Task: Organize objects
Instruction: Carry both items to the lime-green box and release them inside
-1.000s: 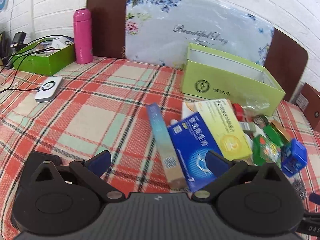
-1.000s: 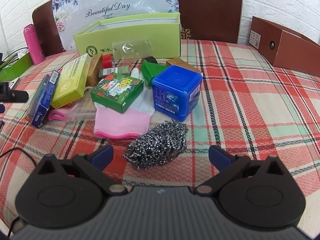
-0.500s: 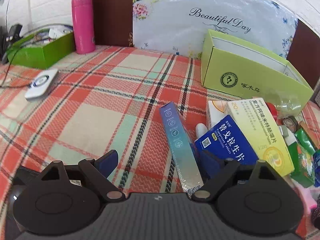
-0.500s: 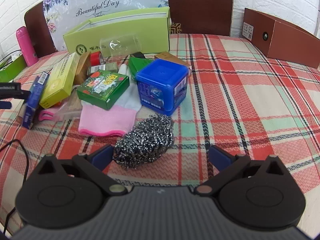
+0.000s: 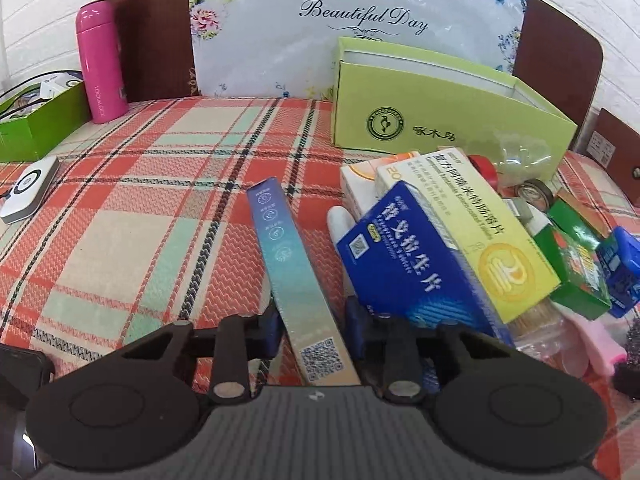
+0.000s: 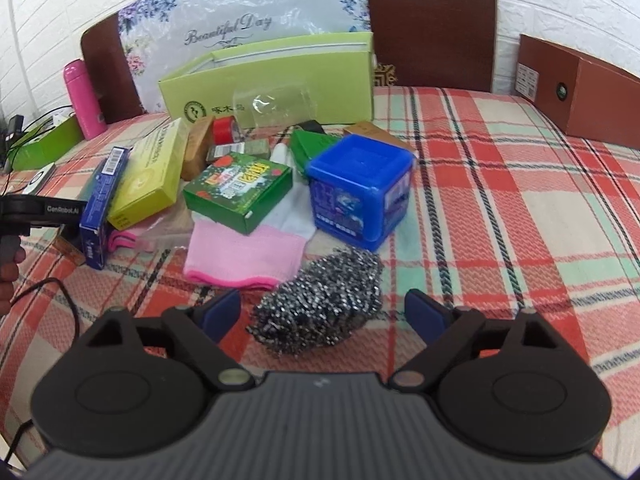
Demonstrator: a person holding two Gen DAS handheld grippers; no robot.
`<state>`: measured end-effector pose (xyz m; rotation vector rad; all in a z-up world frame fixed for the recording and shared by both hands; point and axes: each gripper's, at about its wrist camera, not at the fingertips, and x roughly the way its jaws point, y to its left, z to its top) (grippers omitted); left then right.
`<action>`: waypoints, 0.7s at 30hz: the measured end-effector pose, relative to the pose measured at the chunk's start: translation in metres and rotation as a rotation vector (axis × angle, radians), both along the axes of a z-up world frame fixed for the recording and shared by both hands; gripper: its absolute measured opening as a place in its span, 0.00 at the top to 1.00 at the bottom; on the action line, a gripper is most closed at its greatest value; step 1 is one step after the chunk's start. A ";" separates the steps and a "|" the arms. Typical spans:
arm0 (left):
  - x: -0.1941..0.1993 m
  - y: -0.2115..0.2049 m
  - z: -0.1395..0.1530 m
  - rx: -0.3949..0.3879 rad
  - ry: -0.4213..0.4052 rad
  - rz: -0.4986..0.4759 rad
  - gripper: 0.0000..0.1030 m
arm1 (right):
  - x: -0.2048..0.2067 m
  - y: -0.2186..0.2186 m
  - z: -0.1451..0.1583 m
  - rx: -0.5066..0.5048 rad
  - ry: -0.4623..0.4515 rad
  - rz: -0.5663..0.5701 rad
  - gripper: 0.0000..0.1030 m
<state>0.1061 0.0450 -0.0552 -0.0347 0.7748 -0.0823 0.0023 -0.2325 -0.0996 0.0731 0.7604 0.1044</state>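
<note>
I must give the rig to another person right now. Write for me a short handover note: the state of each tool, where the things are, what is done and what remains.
Left tool: jaws closing around the near end of the long slim box, which lies flat on the checked tablecloth.
Right tool: jaws closing, with the steel scrubber between them, not yet gripped.
Things: blue medicine box, yellow medicine box, green box, blue tub and pink glove lie in one pile in front of the open light-green box.
Done: nothing visibly sorted.
Left: grip, lift and sort the pile.
</note>
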 end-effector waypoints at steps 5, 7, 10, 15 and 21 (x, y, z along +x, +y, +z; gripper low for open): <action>-0.010 0.004 0.006 -0.041 0.017 -0.023 0.77 | -0.005 0.000 0.001 0.006 0.006 0.039 0.52; -0.018 0.005 0.015 -0.046 0.004 -0.048 0.78 | -0.007 -0.003 0.010 0.040 0.004 0.081 0.56; -0.026 0.009 0.033 -0.067 -0.029 -0.069 0.78 | -0.008 -0.006 0.030 0.073 -0.031 0.142 0.57; -0.027 0.009 0.077 -0.097 -0.130 -0.123 0.78 | 0.009 -0.006 0.068 0.105 -0.125 0.217 0.57; 0.007 -0.015 0.123 -0.138 -0.249 -0.213 0.78 | 0.055 -0.005 0.111 0.119 -0.251 0.264 0.57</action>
